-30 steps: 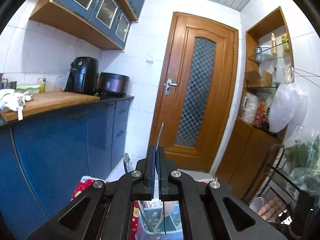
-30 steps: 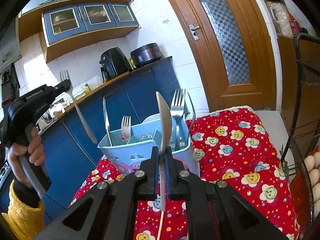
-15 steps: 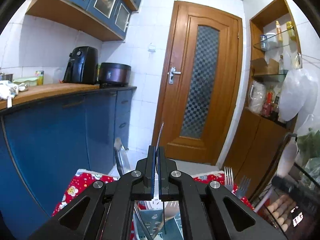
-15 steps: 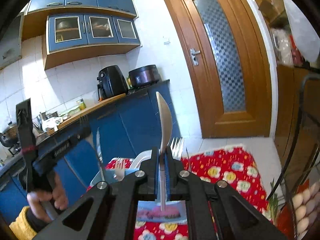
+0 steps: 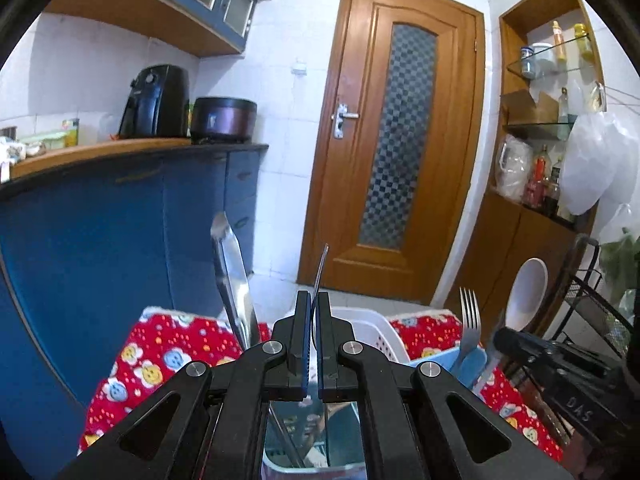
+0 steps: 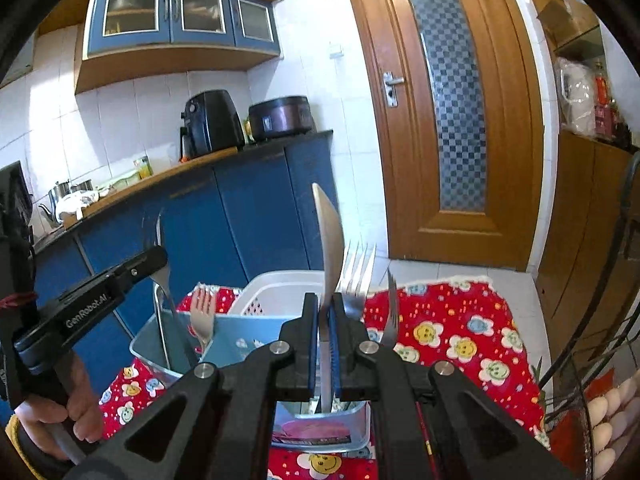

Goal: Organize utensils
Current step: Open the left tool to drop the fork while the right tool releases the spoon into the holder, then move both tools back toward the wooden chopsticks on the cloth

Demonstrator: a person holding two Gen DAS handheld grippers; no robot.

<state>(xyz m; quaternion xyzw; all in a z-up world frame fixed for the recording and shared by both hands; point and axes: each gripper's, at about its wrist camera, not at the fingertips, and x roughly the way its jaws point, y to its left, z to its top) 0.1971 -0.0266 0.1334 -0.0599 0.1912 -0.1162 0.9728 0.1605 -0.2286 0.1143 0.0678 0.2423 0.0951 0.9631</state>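
Note:
My left gripper [image 5: 314,300] is shut on a metal fork [image 5: 322,268], seen edge-on, tines up. In the right wrist view the left gripper [image 6: 154,258] holds that fork [image 6: 160,236] over the left end of the light blue caddy [image 6: 176,352], with the handle reaching down inside. My right gripper [image 6: 327,304] is shut on a beige spoon [image 6: 329,240], bowl up, its handle hanging into the caddy's front compartment. In the left wrist view the spoon [image 5: 528,296] stands at the right. A knife [image 5: 232,280] and other forks [image 6: 360,268] stand in the caddy.
The caddy sits on a red flowered cloth [image 6: 460,320], with a white perforated basket [image 6: 272,292] behind it. A wire rack with eggs [image 6: 608,412] is at the right. Blue cabinets [image 6: 248,216] and a wooden door [image 6: 452,120] lie beyond. A person's hand [image 6: 76,408] grips the left handle.
The left gripper has sunk with its fork toward the caddy. The right gripper has come closer, so the caddy now lies right under the spoon. Both stay shut.

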